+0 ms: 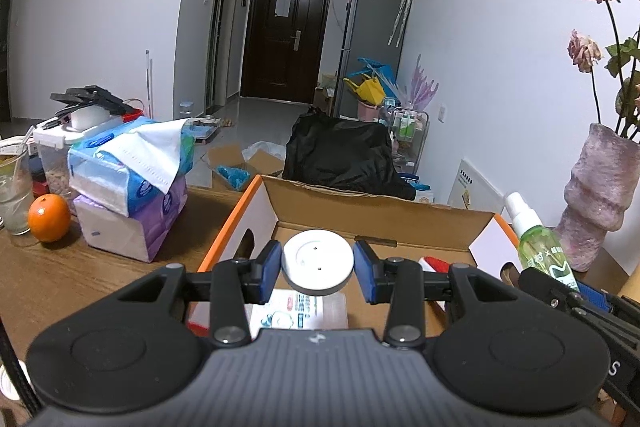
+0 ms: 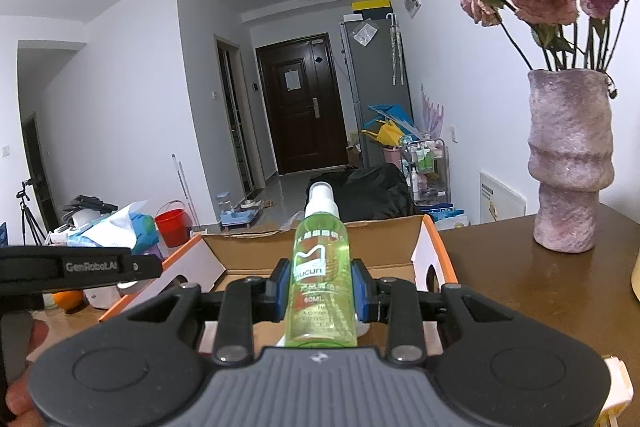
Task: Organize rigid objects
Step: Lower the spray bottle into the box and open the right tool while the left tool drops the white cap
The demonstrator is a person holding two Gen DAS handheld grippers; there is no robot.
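Clamped in the left tongs [image 1: 318,267], one white round disc [image 1: 318,262] hangs over the open cardboard box [image 1: 376,215]; only the left wrist view shows it, and one orange [image 1: 49,217] left of the box. Right tongs [image 2: 320,287] grip one green spray bottle [image 2: 321,279] above the same box, on a brown tabletop [image 2: 520,291] with one pink vase [image 2: 568,163] to the box's right, a hallway beyond.

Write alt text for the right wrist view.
The right gripper holds a green spray bottle upright over an open cardboard box on a brown table. A vase of dried roses stands at right; a hallway with a dark door lies behind.
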